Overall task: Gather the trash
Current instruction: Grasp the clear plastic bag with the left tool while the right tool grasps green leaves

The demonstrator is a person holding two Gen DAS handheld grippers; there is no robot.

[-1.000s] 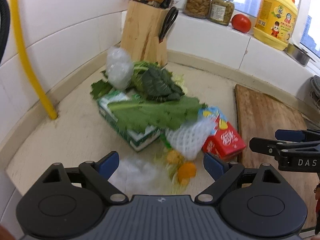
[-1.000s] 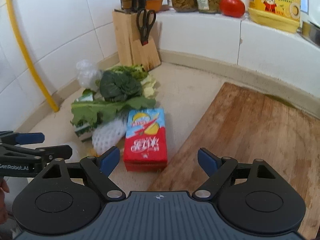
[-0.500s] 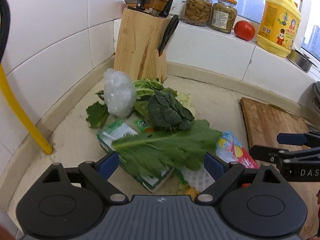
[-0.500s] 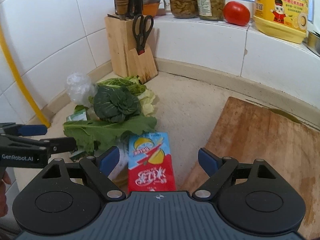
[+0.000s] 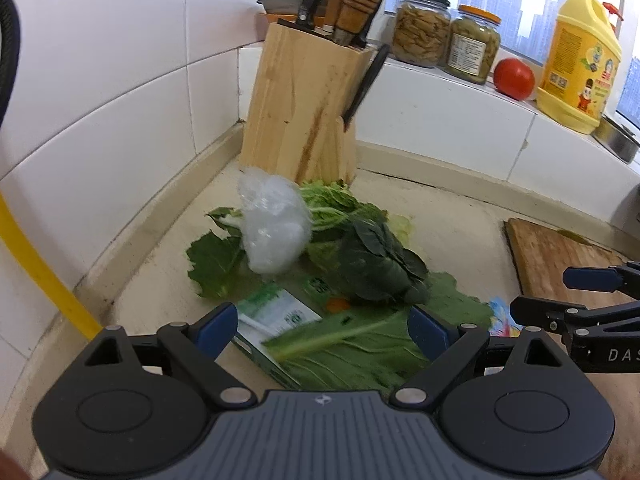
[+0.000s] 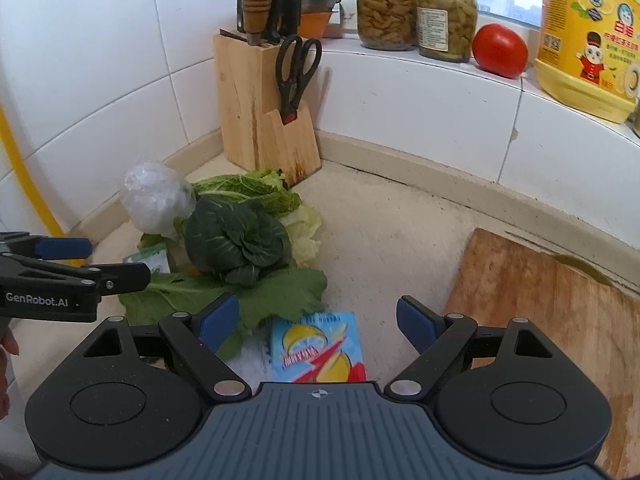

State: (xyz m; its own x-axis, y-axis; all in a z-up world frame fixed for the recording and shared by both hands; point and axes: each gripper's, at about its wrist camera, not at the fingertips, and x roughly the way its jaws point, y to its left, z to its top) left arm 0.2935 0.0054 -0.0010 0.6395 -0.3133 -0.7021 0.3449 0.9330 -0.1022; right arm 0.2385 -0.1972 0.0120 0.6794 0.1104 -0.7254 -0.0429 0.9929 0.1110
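Bright daylight from window (image 5: 520, 20), soft shadows, fisheye-bent edges, slight foreground blur

- My left gripper (image 5: 322, 326) is held low and level, its two blue-padded fingers (image 5: 214, 326) spread wide apart with nothing between them.
- My right gripper (image 6: 318, 320) sits at much the same height, its fingers (image 6: 416, 322) equally wide and empty.
- In the left wrist view the right gripper comes in from the right edge, seen side-on, its blue pad tips pointing left.
- In the right wrist view the left gripper comes in from the left edge, side-on, tips pointing right.
- A sliver of my left hand (image 6: 6, 364) shows at the left edge, behind that gripper.
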